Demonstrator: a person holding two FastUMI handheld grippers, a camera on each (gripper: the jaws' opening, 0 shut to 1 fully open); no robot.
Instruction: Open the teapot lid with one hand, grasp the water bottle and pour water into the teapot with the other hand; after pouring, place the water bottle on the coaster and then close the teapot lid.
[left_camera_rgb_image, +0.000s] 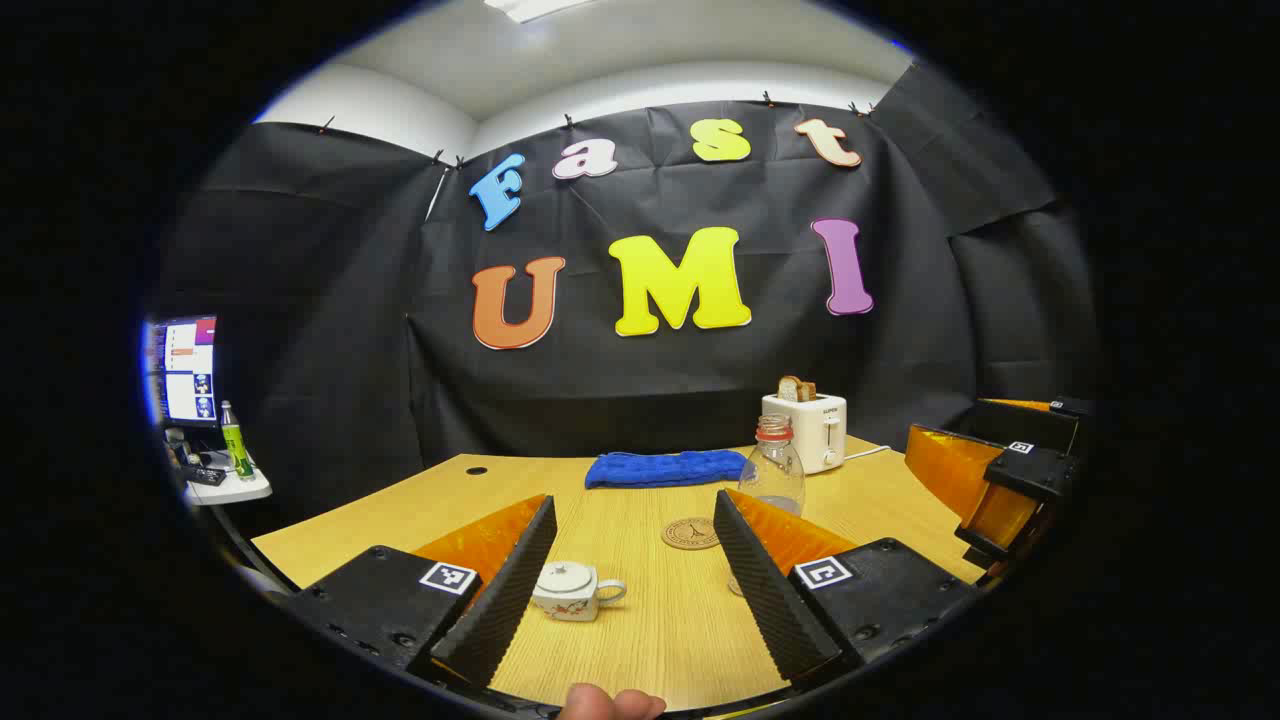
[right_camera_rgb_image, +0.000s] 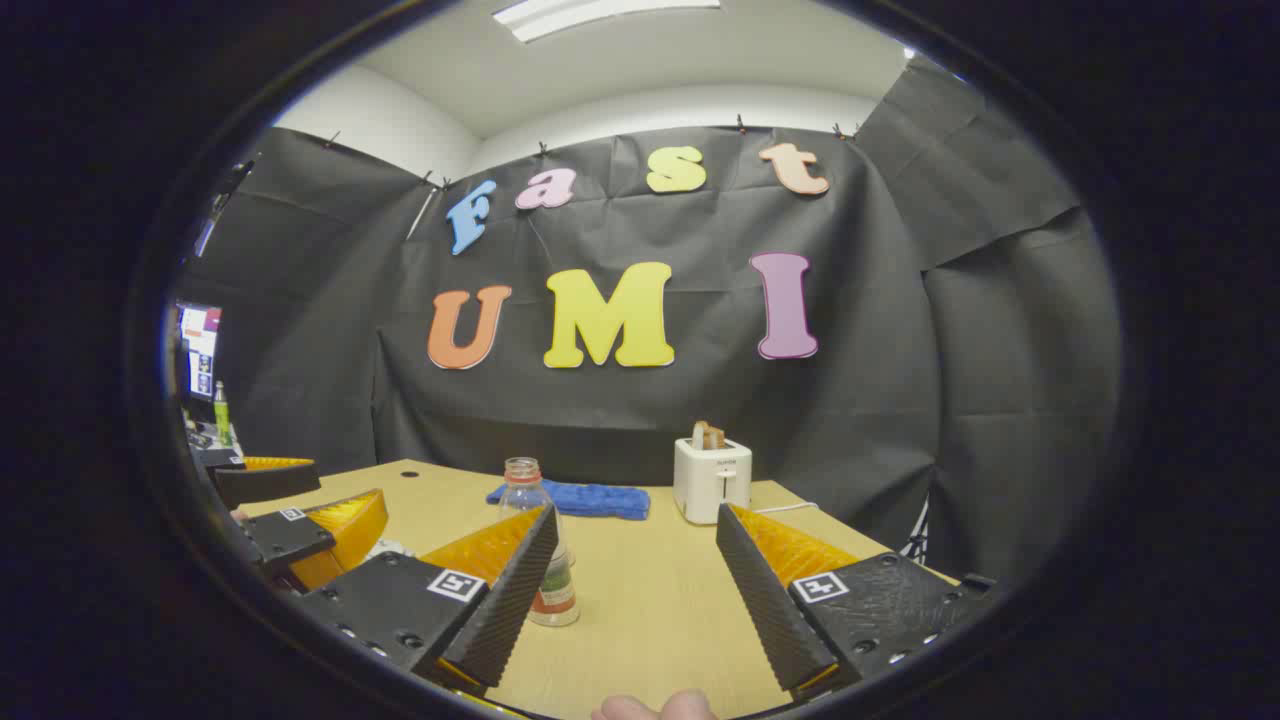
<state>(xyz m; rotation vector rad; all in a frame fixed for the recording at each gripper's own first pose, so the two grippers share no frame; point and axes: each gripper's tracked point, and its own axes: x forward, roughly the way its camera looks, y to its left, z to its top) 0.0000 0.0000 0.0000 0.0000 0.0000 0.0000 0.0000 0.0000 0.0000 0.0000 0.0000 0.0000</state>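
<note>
Lidded teapot (left_camera_rgb_image: 572, 590) between open fingers (left_camera_rgb_image: 500, 600).

In the left gripper view, the left gripper (left_camera_rgb_image: 625, 575) hangs above the table (left_camera_rgb_image: 640, 640) with its fingers spread. The teapot (left_camera_rgb_image: 572, 590), lid on, stands on the table between those fingers, close to the left one. The coaster (left_camera_rgb_image: 690, 533) lies beyond the teapot, toward the right finger. The water bottle (left_camera_rgb_image: 775, 470) stands behind the right finger, past the coaster. The folded cloth (left_camera_rgb_image: 665, 467) lies farther back, and the toaster (left_camera_rgb_image: 808, 428) stands right of it. The right gripper (left_camera_rgb_image: 1000, 480) sits off to the right.

In the right gripper view, the bottle stands just behind the left finger.
</note>
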